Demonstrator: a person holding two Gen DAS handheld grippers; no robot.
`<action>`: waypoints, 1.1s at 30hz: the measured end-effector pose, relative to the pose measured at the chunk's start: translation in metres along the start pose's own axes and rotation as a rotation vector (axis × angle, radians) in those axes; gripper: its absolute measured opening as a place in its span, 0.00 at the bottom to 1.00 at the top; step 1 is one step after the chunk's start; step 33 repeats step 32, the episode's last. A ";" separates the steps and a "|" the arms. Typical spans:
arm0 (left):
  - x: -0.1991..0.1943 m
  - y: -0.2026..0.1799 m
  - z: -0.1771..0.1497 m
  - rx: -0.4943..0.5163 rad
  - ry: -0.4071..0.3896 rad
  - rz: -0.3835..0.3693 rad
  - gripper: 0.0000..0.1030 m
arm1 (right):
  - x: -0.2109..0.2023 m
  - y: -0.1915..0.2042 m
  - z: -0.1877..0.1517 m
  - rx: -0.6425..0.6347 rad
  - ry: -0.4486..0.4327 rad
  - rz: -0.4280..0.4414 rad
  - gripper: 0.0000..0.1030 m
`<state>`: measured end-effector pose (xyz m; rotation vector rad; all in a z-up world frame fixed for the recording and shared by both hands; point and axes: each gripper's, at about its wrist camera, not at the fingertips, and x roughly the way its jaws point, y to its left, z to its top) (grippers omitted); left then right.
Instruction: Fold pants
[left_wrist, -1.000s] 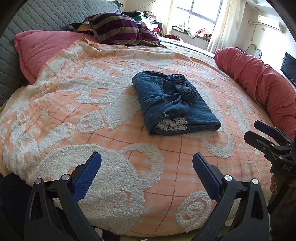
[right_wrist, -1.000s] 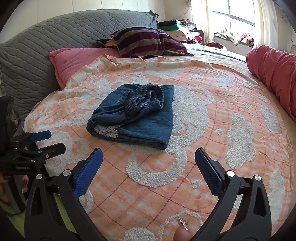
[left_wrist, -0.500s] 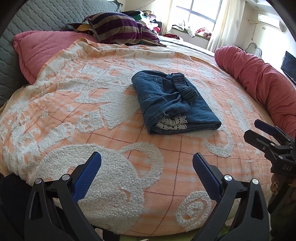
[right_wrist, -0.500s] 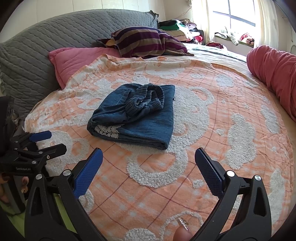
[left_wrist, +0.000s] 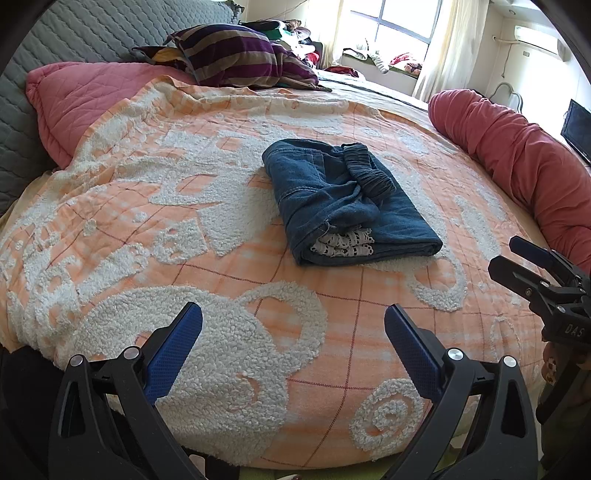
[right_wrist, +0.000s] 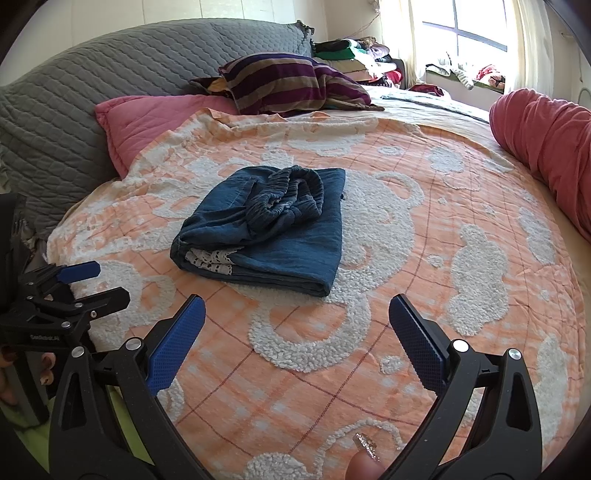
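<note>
The blue denim pants (left_wrist: 347, 199) lie folded into a compact bundle in the middle of the bed, with white lace trim showing at the near edge; they also show in the right wrist view (right_wrist: 269, 229). My left gripper (left_wrist: 293, 343) is open and empty, held back near the bed's front edge, well short of the pants. My right gripper (right_wrist: 295, 336) is open and empty, also held back from the pants. Each gripper appears in the other's view: the right gripper (left_wrist: 517, 258) at the right edge, the left gripper (right_wrist: 96, 284) at the left edge.
An orange and white textured blanket (left_wrist: 184, 206) covers the bed. A pink pillow (left_wrist: 85, 96), a striped pillow (left_wrist: 236, 55) and a grey quilted headboard (right_wrist: 74, 96) lie at the back. A long red bolster (left_wrist: 517, 147) runs along the right side.
</note>
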<state>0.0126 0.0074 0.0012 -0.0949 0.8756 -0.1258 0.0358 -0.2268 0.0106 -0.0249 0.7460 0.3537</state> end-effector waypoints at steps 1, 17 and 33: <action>0.000 0.000 0.000 -0.001 0.000 -0.003 0.96 | 0.000 -0.001 0.000 0.002 0.000 -0.001 0.91; 0.000 0.025 0.008 -0.057 -0.024 -0.003 0.96 | 0.004 -0.022 -0.001 0.037 0.003 -0.052 0.91; 0.089 0.180 0.095 -0.236 0.078 0.290 0.96 | 0.032 -0.183 0.004 0.256 0.044 -0.359 0.91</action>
